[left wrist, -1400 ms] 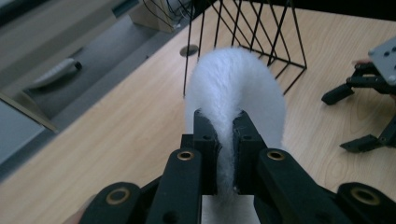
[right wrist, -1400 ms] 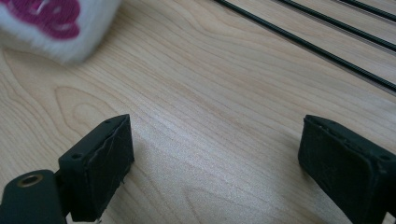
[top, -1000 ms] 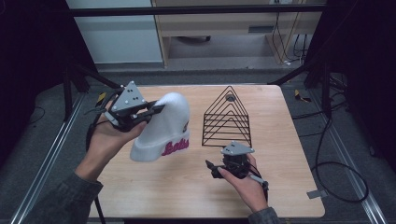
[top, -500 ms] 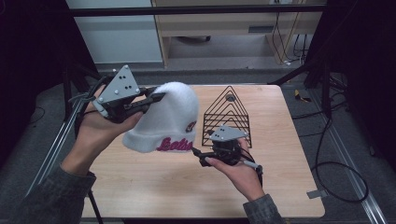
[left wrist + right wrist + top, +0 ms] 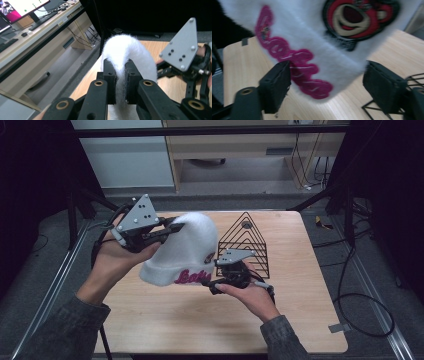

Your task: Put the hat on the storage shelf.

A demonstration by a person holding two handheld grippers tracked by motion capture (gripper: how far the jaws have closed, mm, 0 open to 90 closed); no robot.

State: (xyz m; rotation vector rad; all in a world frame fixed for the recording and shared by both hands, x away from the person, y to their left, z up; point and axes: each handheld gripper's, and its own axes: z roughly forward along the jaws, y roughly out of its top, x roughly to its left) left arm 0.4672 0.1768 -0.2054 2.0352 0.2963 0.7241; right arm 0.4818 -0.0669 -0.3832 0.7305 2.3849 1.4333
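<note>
High view: a white fuzzy hat (image 5: 182,251) with pink lettering and a round patch is held lifted above the left half of a wooden desk (image 5: 300,320), its brim low and toward the person. The left gripper (image 5: 170,227), grey three-cornered plate uppermost, grips the hat's crown from the left; the right gripper (image 5: 216,282) sits just below and right of the brim, close to the lettering. A black wire rack (image 5: 246,240), triangular in outline, stands on the desk directly behind the right gripper and just beside the hat's right flank; whether hat and rack touch cannot be told. Cables (image 5: 360,305) trail on the floor to the right; a pale cabinet (image 5: 120,155) and a wooden shelf unit (image 5: 240,145) stand beyond the desk. Left gripper view: the two black fingers (image 5: 110,75) are pinching a fold of the white hat (image 5: 127,50) between them. The right gripper's grey plate (image 5: 181,48) shows farther off at right; a long bench with a monitor (image 5: 15,7) runs along the left. Right gripper view: the fingers (image 5: 274,85) are spread wide, the hat's brim (image 5: 312,47) hanging between and just above them, apparently untouched by either; pink lettering (image 5: 294,67) and a red bear patch (image 5: 357,17) face the camera. A corner of the wire rack (image 5: 382,112) lies by the right-hand finger, the desk (image 5: 237,67) beneath.
</note>
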